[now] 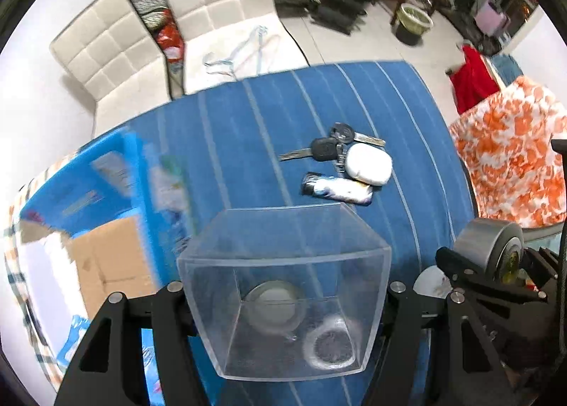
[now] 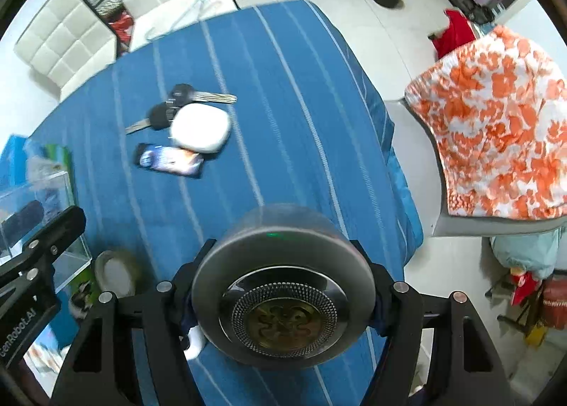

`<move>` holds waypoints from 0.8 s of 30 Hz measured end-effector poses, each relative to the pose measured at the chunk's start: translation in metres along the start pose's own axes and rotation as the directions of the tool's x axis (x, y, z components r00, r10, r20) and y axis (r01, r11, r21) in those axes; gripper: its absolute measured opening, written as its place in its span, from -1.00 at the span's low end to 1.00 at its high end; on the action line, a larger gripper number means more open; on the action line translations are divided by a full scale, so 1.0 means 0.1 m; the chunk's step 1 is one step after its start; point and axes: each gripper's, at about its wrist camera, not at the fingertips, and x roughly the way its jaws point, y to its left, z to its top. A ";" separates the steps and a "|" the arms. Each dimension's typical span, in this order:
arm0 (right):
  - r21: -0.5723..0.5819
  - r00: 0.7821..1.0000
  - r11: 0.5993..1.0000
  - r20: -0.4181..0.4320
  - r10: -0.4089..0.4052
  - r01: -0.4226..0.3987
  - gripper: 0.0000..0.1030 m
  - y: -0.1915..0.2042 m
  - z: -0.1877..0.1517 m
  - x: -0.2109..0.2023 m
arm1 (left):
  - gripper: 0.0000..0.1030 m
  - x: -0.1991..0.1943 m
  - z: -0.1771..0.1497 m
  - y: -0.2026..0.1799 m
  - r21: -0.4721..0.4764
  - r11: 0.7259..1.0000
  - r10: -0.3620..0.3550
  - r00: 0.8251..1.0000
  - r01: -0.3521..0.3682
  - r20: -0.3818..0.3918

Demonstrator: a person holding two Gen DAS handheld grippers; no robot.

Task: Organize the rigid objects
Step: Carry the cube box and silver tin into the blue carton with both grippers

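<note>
Clear acrylic makes the risk plain in the left wrist view: the left gripper [image 1: 283, 303] pinches a transparent box [image 1: 283, 285] by its side walls, held above the blue striped cloth [image 1: 230, 129] covering the surface. Smooth walls and a grip near the box's lower part could, in my judgement, let it slip or tip. A roll of tape [image 1: 274, 303] shows through the box floor, lying on the cloth beneath, so lowering the box straight down might land it askew. Farther off lie the keys [image 1: 329, 147], a white earbud case [image 1: 368, 165] and a small printed packet [image 1: 336, 188], clustered and touching.

From the right wrist view, the right gripper [image 2: 283, 303] clamps a round metal tin [image 2: 283, 285] across its curved rim. That curve gives the pads little to bite on; a twist could roll the tin out. The left gripper [image 2: 39, 264] and box [image 2: 53, 214] hang close at the left edge, so bringing the two together risks a knock.
</note>
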 end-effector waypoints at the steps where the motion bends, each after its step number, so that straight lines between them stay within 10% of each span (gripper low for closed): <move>1: -0.014 1.000 1.000 0.013 0.006 -0.006 0.42 0.05 -0.03 -0.08 | 0.21 -0.01 0.08 0.02 -0.014 1.000 0.005 1.000 -0.005 0.011; 15: -0.204 0.973 0.973 0.180 0.147 -0.109 0.42 1.49 -0.60 -1.28 | 0.21 -0.89 -0.25 1.18 -0.154 0.987 0.065 0.983 -0.038 0.174; 24: -0.240 0.965 0.948 0.107 0.241 -0.211 0.42 2.69 -0.45 -1.07 | 0.21 -0.75 -0.39 2.33 -0.251 0.967 0.095 0.984 -0.054 0.153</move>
